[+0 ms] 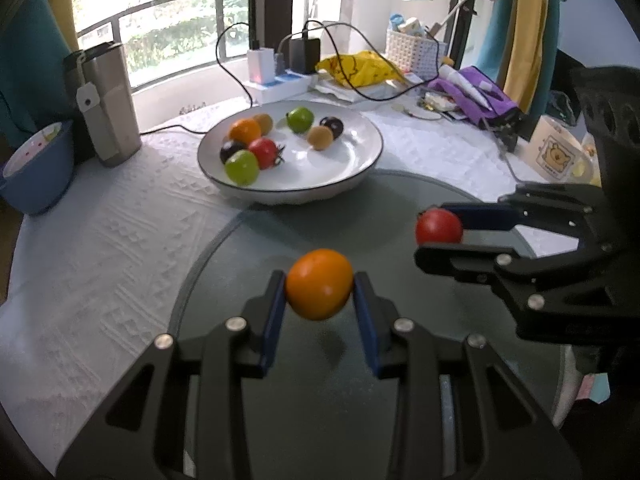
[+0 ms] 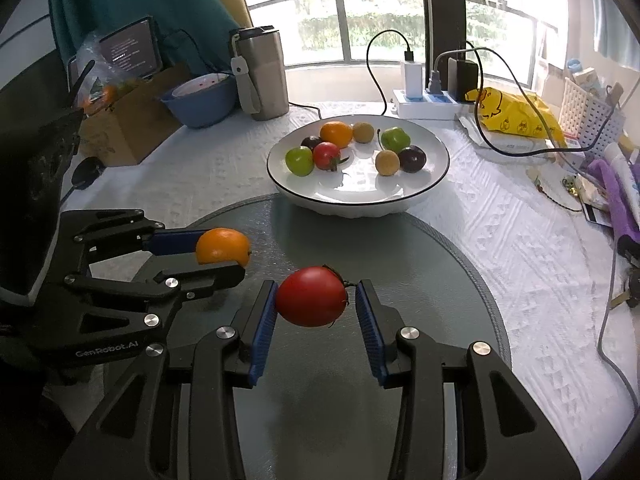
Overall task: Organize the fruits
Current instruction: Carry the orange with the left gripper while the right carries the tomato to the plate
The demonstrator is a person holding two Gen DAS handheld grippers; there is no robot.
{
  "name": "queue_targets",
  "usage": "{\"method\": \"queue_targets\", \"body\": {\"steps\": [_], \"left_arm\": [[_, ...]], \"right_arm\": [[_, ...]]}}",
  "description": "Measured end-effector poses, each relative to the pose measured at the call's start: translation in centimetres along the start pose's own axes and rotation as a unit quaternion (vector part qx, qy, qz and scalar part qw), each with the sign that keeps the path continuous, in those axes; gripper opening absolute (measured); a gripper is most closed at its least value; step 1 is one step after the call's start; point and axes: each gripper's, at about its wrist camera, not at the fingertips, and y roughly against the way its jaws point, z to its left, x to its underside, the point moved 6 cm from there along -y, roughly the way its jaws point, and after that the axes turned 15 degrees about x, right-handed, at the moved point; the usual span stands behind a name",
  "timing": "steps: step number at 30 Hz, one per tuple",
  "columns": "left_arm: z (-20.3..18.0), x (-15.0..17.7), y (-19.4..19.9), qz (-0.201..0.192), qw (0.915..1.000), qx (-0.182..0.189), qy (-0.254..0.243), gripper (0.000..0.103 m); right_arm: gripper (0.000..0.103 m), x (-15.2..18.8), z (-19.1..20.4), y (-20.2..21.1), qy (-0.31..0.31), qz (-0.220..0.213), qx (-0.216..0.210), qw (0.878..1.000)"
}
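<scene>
A round orange fruit (image 1: pixel 319 295) sits clamped between the blue pads of the left gripper (image 1: pixel 319 298), whose jaws stand nearly closed against its sides, holding it above the dark round glass mat (image 1: pixel 360 216). Just beside it, the right gripper (image 2: pixel 316 300) has a smooth red tomato (image 2: pixel 312 296) with a small green stem pinched between its own blue pads, jaws narrowed onto the fruit, also over the glass mat. The two grippers are near each other, side by side.

Beyond the mat, a wide white ceramic bowl with a thin dark rim (image 2: pixel 436 152) rests on the white embossed tablecloth (image 2: pixel 500 216), its near edge at the mat's far border. Inside lie eight small fruits: an orange one, a red tomato, two green, two tan and two dark purple.

Farther back stand a brushed steel tumbler (image 2: pixel 262 76), a blue plastic bowl (image 2: pixel 200 104), a white power strip with chargers (image 2: pixel 424 104), a yellow plastic bag (image 2: pixel 516 112) and a white woven basket (image 2: pixel 588 116).
</scene>
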Motion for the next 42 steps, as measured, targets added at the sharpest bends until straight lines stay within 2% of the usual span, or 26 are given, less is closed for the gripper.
{"method": "queue_targets", "body": {"steps": [17,26,35,42], "left_arm": [[-2.8,-1.4,5.1,-0.055,0.9983,0.007,-0.019,0.035],[-3.3,-4.2,7.4,-0.082,0.9961,0.007,-0.033,0.035],[-2.7,-7.8,7.2,-0.090,0.9949,0.008,-0.043,0.035],[-1.5,-9.7,5.1,-0.082,0.9957,0.010,-0.041,0.035]], "right_arm": [[0.042,-0.6,0.0,4.9,0.007,-0.042,0.019,0.999],[0.042,-3.2,-1.2,6.9,0.010,-0.068,0.036,0.997],[0.042,-6.6,-3.1,6.5,0.009,-0.083,0.044,0.996],[0.042,-8.6,-4.4,5.0,0.009,-0.081,0.045,0.996]]}}
